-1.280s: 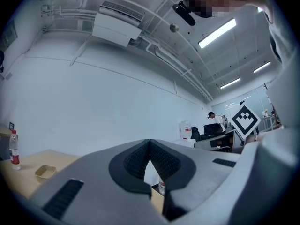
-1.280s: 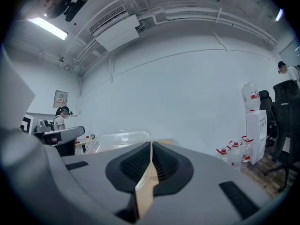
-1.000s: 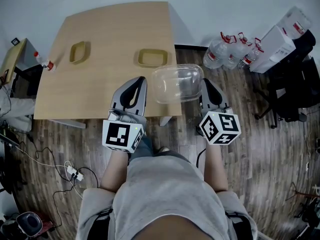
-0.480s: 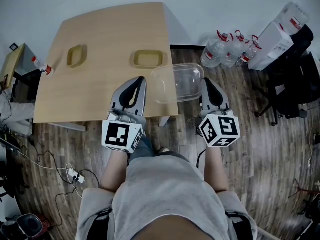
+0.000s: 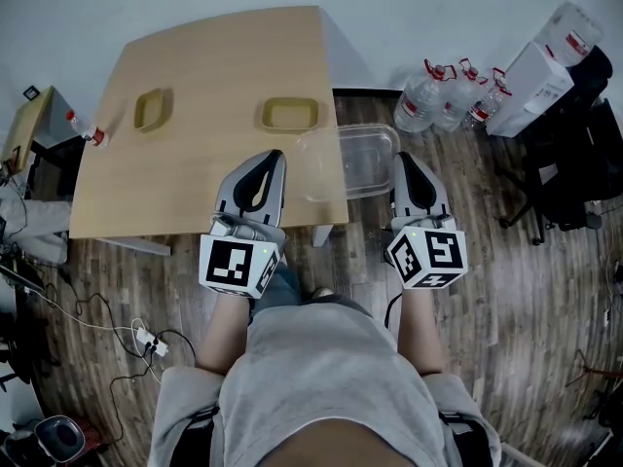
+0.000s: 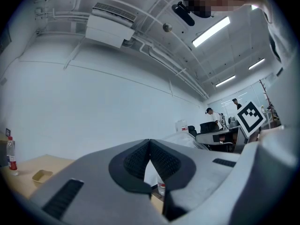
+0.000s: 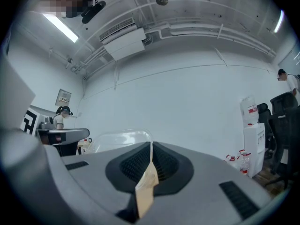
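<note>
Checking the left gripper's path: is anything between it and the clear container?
Nothing visible. The left gripper, jaws together and empty, hangs beside the clear container, which the right gripper clamps by its rim. The nearer tan tray lies farther up the table, out of the gap.

Ahead of left gripper (image 5: 268, 159): open table (image 5: 204, 56), with a wide lane between left dish (image 5: 151, 108) and right dish (image 5: 289, 114). Bottle (image 5: 86, 130) at far left edge. Clear tub (image 5: 350, 161) overhanging right edge, barring that corner. On floor beyond: water jugs (image 5: 443, 95), box (image 5: 533, 74), chair (image 5: 574, 163).
</note>
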Tool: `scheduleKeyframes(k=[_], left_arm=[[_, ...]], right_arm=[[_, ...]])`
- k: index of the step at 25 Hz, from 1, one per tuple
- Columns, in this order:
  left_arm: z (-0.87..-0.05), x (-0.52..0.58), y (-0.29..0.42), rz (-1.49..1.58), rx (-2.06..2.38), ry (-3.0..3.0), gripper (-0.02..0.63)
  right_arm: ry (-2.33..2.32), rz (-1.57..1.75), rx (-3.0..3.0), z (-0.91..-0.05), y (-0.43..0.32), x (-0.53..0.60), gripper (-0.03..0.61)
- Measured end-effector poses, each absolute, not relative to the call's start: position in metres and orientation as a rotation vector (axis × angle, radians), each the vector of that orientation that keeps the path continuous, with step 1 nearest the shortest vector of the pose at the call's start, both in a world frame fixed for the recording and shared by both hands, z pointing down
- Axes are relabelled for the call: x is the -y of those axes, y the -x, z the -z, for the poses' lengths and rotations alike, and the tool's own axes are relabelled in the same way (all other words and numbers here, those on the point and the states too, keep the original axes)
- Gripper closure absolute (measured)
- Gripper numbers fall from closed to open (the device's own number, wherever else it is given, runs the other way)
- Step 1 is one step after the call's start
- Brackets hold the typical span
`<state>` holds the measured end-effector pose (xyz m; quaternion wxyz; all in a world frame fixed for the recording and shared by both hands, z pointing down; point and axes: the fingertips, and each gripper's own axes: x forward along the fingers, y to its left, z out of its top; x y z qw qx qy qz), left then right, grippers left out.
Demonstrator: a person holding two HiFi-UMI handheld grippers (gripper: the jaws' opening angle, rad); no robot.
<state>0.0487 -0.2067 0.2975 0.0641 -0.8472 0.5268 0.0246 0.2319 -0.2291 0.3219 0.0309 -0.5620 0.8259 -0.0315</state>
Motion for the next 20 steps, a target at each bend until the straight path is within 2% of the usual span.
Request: scheduleKeyframes(k=[20], left_arm=[[-0.2998,0.2003,-0.0424,-0.072,-1.615,2.549,0.598]], right_arm=[[1.729,0.06,-2.539,-0.3172,-0.2278,0.2236,0.557]])
